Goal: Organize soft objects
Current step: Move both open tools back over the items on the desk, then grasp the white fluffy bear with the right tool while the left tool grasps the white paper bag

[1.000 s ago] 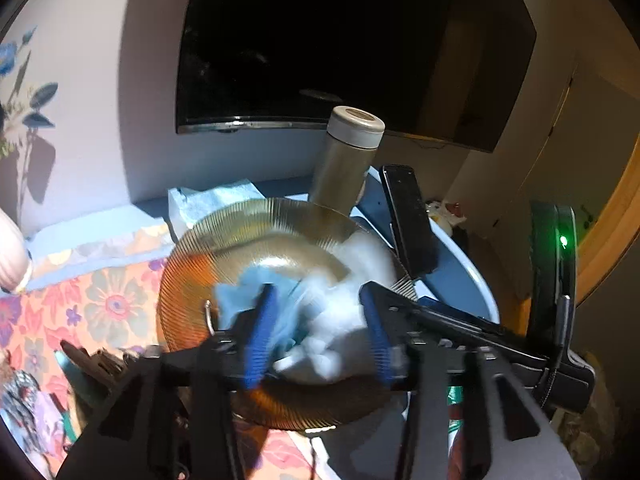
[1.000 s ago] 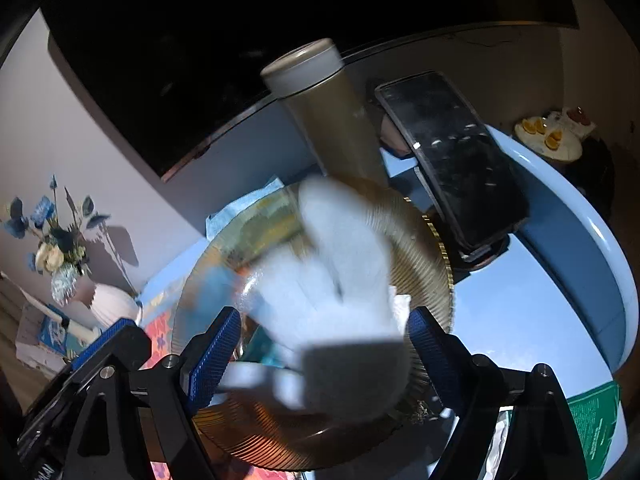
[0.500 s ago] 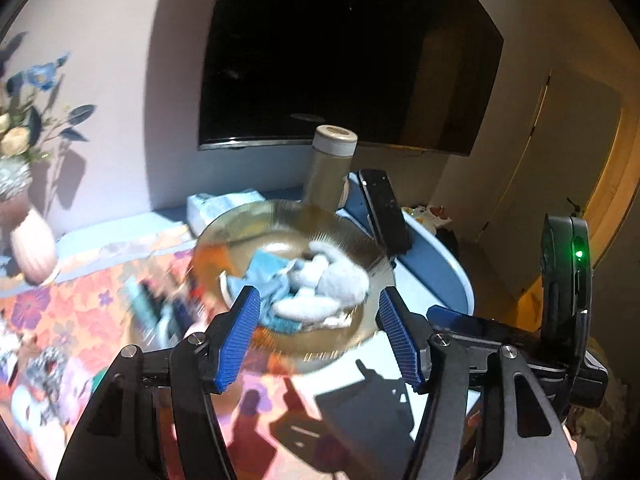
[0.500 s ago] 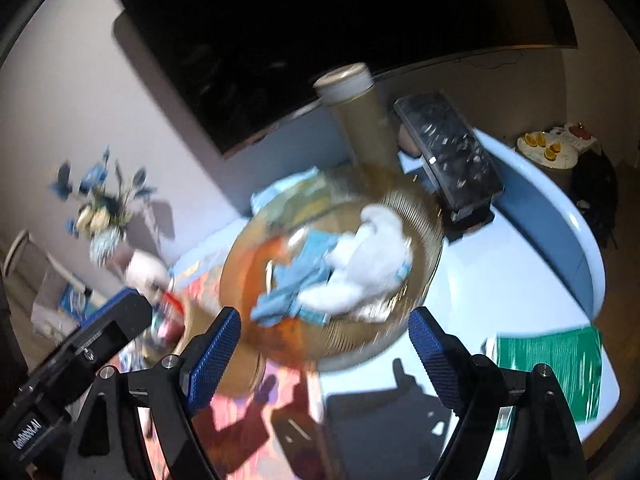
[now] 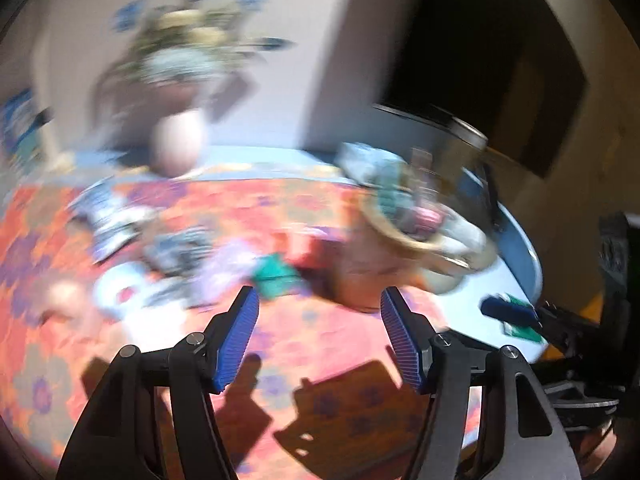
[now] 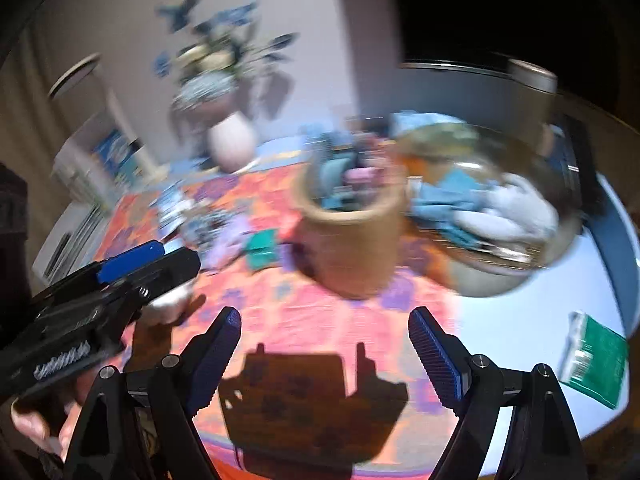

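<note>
An amber glass bowl [image 6: 560,240] at the table's right holds a white glove [image 6: 516,216] and a blue cloth [image 6: 444,196]. It also shows, blurred, as the bowl [image 5: 448,264] in the left wrist view. My left gripper [image 5: 320,332] hangs open over the floral tablecloth [image 5: 320,208] with nothing between its blue pads. My right gripper [image 6: 324,336] is open and empty too, short of a tan pot [image 6: 348,240]. More small soft things, a purple cloth [image 6: 230,236] among them, lie at the left. The left gripper [image 6: 160,264] enters the right wrist view from the left.
The tan pot stands stuffed with small items beside the bowl. A pale vase [image 6: 232,142] with flowers is at the back, with a tall flask [image 6: 532,92] and a dark phone stand [image 6: 580,168] behind the bowl. A green packet [image 6: 596,368] lies front right.
Both grippers have drawn back from the bowl and swung left. The white glove and blue cloth that were between their jaws now lie in the bowl.
</note>
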Tool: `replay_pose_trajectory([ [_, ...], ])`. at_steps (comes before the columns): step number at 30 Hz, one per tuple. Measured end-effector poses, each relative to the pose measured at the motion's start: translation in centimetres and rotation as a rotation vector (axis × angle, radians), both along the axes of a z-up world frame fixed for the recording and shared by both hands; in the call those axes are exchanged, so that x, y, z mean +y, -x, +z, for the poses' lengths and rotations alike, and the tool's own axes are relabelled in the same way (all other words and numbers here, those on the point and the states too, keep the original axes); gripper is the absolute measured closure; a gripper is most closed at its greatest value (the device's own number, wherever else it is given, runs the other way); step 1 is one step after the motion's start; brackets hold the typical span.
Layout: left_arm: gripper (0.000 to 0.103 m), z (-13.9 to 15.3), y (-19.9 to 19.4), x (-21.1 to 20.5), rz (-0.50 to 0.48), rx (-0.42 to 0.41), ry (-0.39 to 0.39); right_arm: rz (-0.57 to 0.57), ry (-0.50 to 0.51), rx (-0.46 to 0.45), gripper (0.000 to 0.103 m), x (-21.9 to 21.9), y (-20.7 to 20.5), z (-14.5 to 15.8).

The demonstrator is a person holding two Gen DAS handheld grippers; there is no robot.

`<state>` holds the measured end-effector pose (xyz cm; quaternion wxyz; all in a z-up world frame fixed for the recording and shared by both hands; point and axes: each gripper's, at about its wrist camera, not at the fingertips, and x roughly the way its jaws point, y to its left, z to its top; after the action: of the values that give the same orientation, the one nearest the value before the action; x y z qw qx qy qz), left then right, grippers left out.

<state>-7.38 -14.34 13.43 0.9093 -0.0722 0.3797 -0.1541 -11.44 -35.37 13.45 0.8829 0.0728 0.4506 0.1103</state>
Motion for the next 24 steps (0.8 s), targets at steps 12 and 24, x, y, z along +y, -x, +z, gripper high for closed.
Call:
replay_pose_trajectory([
  [12,0.042,-4.6,-0.7,18.7,0.365,0.109,0.104,0.227,-0.058,0.144,0.018,15.4,-3.4,-5.7],
  [24,0.042,-9.7,-4.6,21.7,0.347,0.186,0.154,0.221,-0.070,0.267,0.018,20.7,-6.7,-10.2],
])
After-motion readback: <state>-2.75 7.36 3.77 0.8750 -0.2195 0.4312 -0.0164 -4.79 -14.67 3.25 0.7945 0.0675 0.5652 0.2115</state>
